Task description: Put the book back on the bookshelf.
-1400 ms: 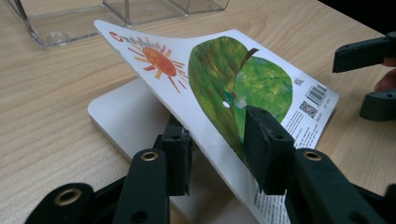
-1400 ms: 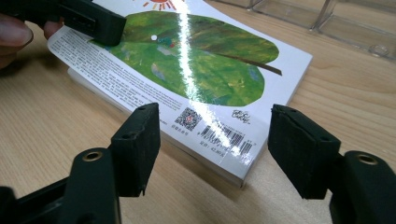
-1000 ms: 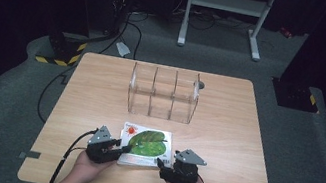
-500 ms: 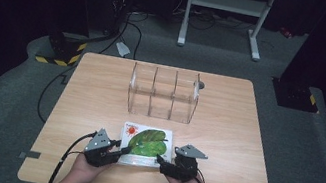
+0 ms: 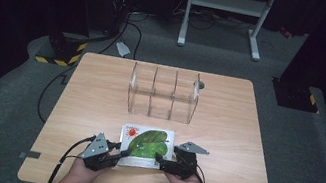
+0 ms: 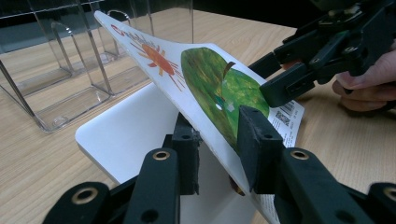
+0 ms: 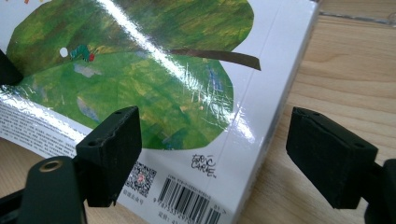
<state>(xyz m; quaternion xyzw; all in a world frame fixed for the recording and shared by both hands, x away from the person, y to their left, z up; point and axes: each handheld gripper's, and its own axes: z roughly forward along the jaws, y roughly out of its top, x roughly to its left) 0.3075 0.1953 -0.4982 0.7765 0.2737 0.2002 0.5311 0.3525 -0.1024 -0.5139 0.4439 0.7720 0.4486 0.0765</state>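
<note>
- Left side: the left hand-held gripper [image 5: 120, 154] sits at the near edge of the table [image 5: 97, 105], its jaws clamped onto the cover [image 6: 205, 88] of the book [image 5: 147, 142].
- In the left gripper view that cover is lifted and tilted, one pad above it and one beneath, with the white page [image 6: 135, 135] lying flat below.
- Middle: the book lies near the table's front edge, between the two hand-held grippers, a green leaf and a red sun on its cover.
- Behind it, well apart toward the far side, stands a clear acrylic organizer [image 5: 163, 93] with three compartments.
- Right side: the right hand-held gripper [image 5: 159, 160] is at the book's right edge, and its jaws have just been opening.
- In the right gripper view they stand wide, one pad over the glossy cover by the barcode [image 7: 187, 205], the other over bare wood beyond the spine; neither presses on the book.
</note>
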